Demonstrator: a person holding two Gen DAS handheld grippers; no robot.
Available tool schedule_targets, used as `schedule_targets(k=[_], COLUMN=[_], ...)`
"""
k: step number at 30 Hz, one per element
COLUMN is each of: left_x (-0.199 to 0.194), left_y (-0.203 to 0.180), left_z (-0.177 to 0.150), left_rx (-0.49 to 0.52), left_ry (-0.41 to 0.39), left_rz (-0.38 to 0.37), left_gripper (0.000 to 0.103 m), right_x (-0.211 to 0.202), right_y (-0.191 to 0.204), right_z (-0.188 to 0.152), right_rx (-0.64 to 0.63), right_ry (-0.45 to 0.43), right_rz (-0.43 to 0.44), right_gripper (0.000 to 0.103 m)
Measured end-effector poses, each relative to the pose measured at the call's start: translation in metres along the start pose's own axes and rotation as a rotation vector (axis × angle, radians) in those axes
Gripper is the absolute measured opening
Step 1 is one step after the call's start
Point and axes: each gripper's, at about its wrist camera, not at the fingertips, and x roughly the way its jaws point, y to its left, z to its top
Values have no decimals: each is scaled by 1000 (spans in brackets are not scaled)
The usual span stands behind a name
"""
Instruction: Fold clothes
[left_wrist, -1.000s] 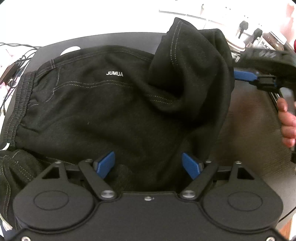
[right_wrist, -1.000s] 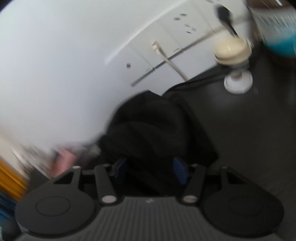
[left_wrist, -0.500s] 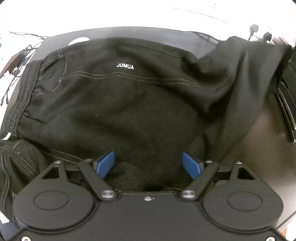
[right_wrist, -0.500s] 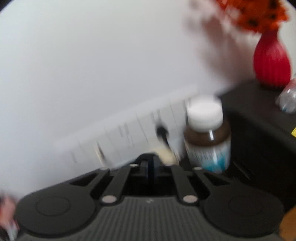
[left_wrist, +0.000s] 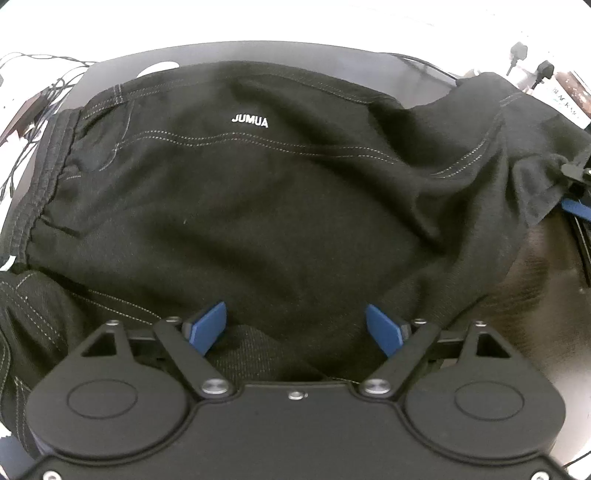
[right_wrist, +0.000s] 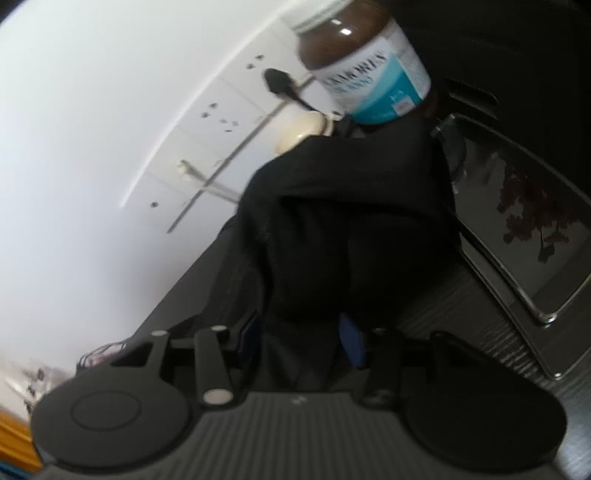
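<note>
Fabric of the black garment (left_wrist: 280, 221) is lying spread over the dark table (left_wrist: 546, 266), filling the middle of the left wrist view, its long axis running from the waistband at the left edge to the loose end at the right edge. The left gripper (left_wrist: 295, 326) is hovering wide apart over the near hem, gripping nothing. The right gripper (right_wrist: 301, 338) is sitting nearer that loose end; its jaws are opening with cloth lying between them.

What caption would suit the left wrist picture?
Open left gripper poised over black JUMUA shorts spread on a dark table.
</note>
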Motion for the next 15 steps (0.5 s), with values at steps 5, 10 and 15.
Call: schedule_targets(k=[5, 10, 15], left_x=[2, 2, 2], left_y=[2, 7, 6], left_z=[-2, 3, 9], left_rx=[-8, -30, -33], left_ry=[7, 19, 15], left_rz=[11, 8, 26], left_gripper=[85, 84, 85], right_x=[23, -29, -109], right_y=[-16, 10, 33], right_z=[1, 10, 16], right_rx=[176, 144, 12], right_ry=[-44, -177, -212], right_rz=[36, 89, -18], right_gripper=[46, 5, 5])
